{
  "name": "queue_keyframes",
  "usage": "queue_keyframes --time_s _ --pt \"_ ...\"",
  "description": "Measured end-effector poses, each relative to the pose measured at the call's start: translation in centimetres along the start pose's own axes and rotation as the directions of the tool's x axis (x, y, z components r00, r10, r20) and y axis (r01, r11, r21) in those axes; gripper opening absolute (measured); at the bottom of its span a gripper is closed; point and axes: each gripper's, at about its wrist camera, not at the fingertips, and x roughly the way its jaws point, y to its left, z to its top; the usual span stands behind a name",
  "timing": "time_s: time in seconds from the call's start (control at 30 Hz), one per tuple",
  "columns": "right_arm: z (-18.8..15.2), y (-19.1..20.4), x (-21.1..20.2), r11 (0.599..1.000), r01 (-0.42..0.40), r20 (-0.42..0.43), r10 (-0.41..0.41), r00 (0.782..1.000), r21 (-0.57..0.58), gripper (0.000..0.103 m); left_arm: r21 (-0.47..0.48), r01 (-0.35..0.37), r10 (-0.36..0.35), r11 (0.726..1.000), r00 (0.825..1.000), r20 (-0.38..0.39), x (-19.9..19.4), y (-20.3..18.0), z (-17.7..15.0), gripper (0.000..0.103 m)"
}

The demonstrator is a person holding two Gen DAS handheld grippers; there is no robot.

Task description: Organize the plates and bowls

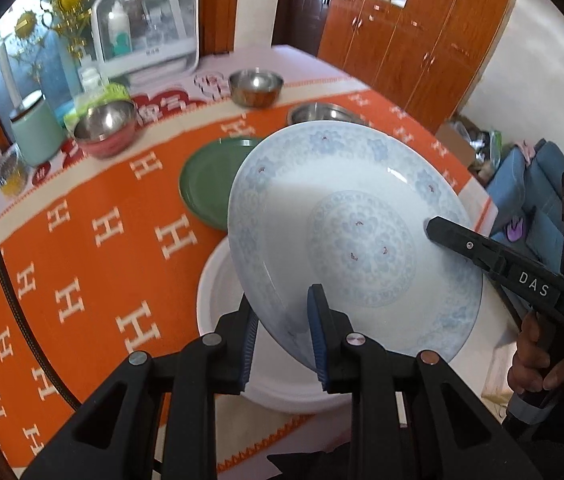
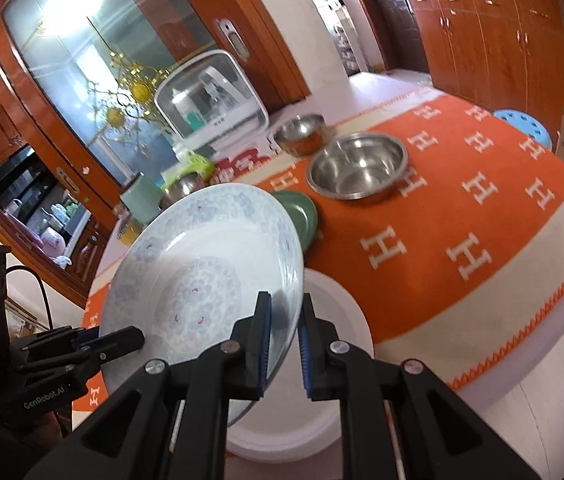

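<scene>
A blue-patterned white plate point(image 1: 357, 236) is held tilted above a plain white plate point(image 1: 226, 312) on the orange cloth. My left gripper point(image 1: 282, 340) is shut on its near rim. My right gripper point(image 2: 283, 340) straddles the opposite rim point(image 2: 202, 280), jaws close to it with a small gap on the right side; its finger point(image 1: 461, 242) lies on the plate's face. A green plate point(image 1: 210, 176) lies behind. Steel bowls stand further back: one large point(image 2: 355, 166), one orange-sided point(image 1: 256, 88), one pink-sided point(image 1: 106, 128).
A white lidded dish rack point(image 1: 150, 28) and a mint canister point(image 1: 38, 132) stand at the table's far edge. The table's rim point(image 2: 521, 344) falls away at right. Wooden cabinets point(image 1: 421, 40) line the back wall.
</scene>
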Motion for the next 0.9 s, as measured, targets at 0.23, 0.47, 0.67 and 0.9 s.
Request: queue_keyframes --time_s 0.23,0.47,0.67,0.9 --pt "-1.4 -0.6 1.7 0.999 0.034 -0.087 -0.032 0.996 0.012 0.012 -0.038 0.006 -0.010 0.999 0.994 -0.109 2.6 0.7 -1.0 0.023" --pt "-2.5 -1.3 3.7 0.999 0.052 -0.172 -0.050 0.984 0.009 0.013 -0.067 -0.007 -0.005 0.998 0.982 -0.188 4.9 1.2 -2.0 0.023" --pt "-3.3 -2.0 5.5 0.998 0.058 -0.236 -0.054 0.970 0.008 0.013 -0.095 -0.029 0.005 0.995 0.969 -0.248 7.0 1.7 -2.7 0.023" --pt "-3.6 -2.5 7.1 0.998 0.059 -0.292 -0.059 0.955 -0.007 0.014 -0.112 -0.060 0.025 0.992 0.955 -0.295 8.6 1.8 -2.9 0.023"
